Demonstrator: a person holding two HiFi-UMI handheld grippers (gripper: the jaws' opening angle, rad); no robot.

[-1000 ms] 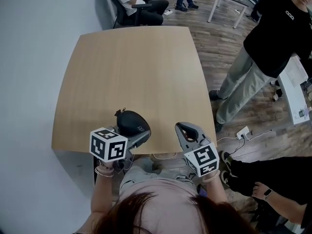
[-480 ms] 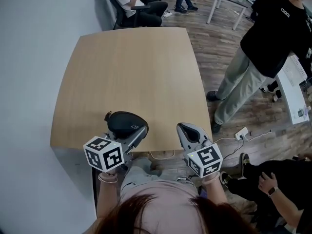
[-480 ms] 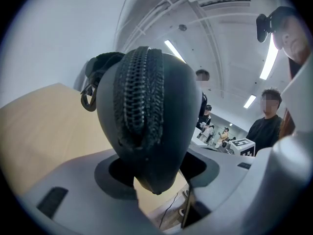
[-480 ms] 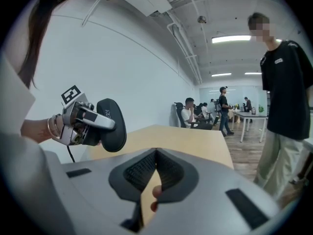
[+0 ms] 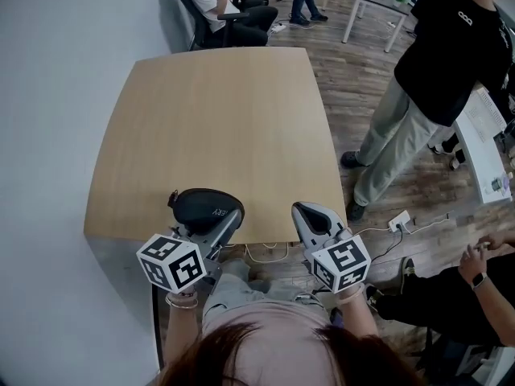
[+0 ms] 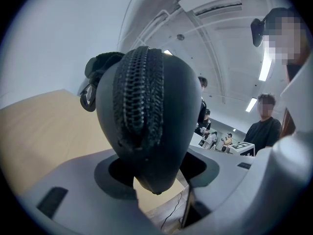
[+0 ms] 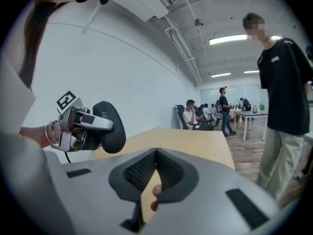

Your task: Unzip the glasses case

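A black oval glasses case (image 5: 206,204) hangs just over the near edge of the wooden table (image 5: 217,111), with my left gripper (image 5: 212,225) shut on its near end. In the left gripper view the case (image 6: 146,131) stands edge-on between the jaws of that gripper (image 6: 156,168). Its closed zipper (image 6: 139,89) faces the camera and a black loop (image 6: 88,94) hangs at its far left. My right gripper (image 5: 305,211) is off to the right at the table's edge, shut with nothing in it (image 7: 156,153). From there the case (image 7: 110,127) shows to the left.
A person in black (image 5: 438,71) stands on the wood floor right of the table. Another sits at lower right (image 5: 451,292), and one sits in a chair (image 5: 229,6) beyond the far edge. A power strip with cable (image 5: 400,219) lies on the floor. A white wall runs along the left.
My left gripper has lifted the case and carried it a little to the left, its far end tipping up. The right gripper has shifted only slightly near the table's edge.
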